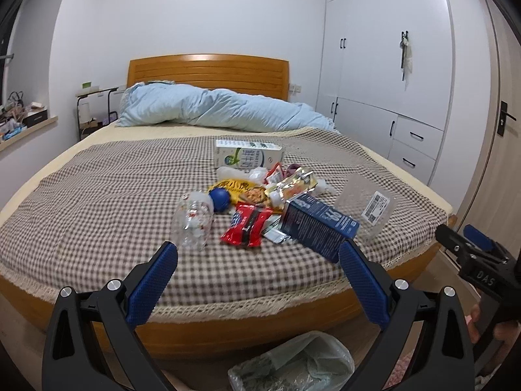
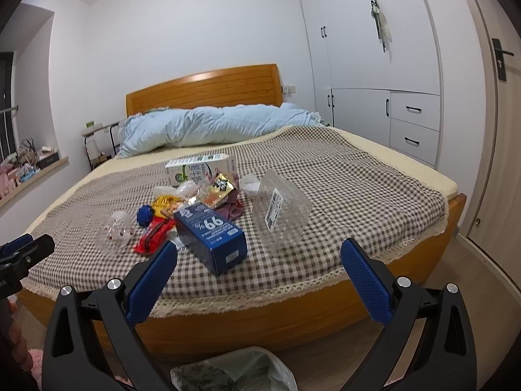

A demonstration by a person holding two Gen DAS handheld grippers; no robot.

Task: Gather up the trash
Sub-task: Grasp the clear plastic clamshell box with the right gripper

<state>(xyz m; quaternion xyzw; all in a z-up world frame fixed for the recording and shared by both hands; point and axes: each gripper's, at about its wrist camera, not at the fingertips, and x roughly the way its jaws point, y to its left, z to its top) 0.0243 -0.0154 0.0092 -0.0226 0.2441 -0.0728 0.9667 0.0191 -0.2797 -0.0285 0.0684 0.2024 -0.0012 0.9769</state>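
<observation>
A pile of trash lies on the checked bedspread: a dark blue carton, a clear plastic clamshell, a red wrapper, a clear bottle with a blue cap, a yellow snack bag and a white milk carton. My left gripper is open and empty, short of the bed's foot. My right gripper is open and empty, also short of the bed. A lined bin with a plastic bag stands on the floor below both grippers.
A light blue duvet lies bunched by the wooden headboard. White wardrobes line the right wall, with a door beyond. A side table and a cluttered sill are at left.
</observation>
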